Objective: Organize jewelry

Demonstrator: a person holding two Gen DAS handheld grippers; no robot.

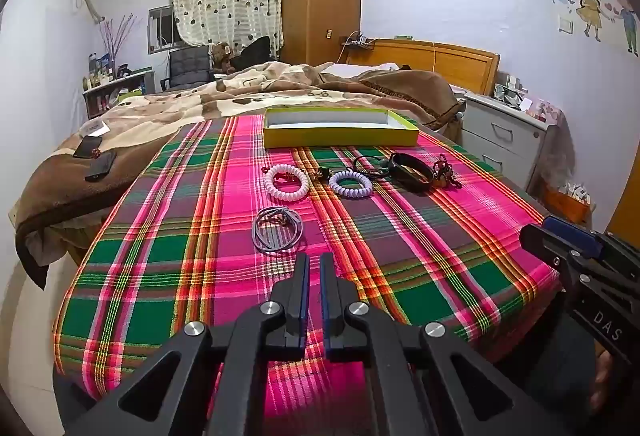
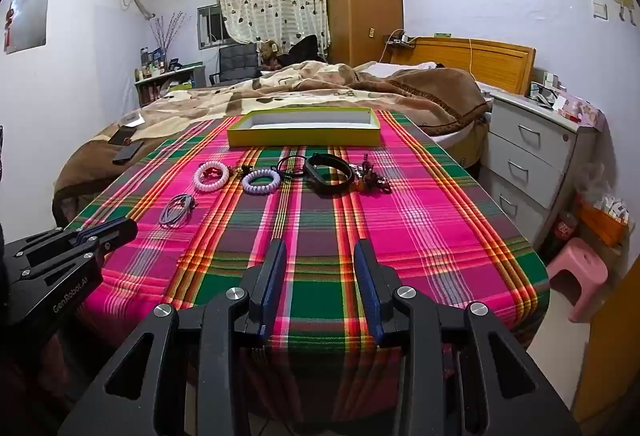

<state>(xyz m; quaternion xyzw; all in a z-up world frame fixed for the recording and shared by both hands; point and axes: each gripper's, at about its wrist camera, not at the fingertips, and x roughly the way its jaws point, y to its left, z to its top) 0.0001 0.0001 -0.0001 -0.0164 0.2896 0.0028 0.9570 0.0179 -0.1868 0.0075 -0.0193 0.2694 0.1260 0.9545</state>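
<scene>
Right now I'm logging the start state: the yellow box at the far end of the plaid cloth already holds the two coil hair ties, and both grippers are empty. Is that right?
Not quite. The yellow box holds nothing visible; the right wrist view shows both coil hair ties, white and lilac, lying on the plaid cloth in front of it. The left gripper and right gripper are indeed empty.
</scene>
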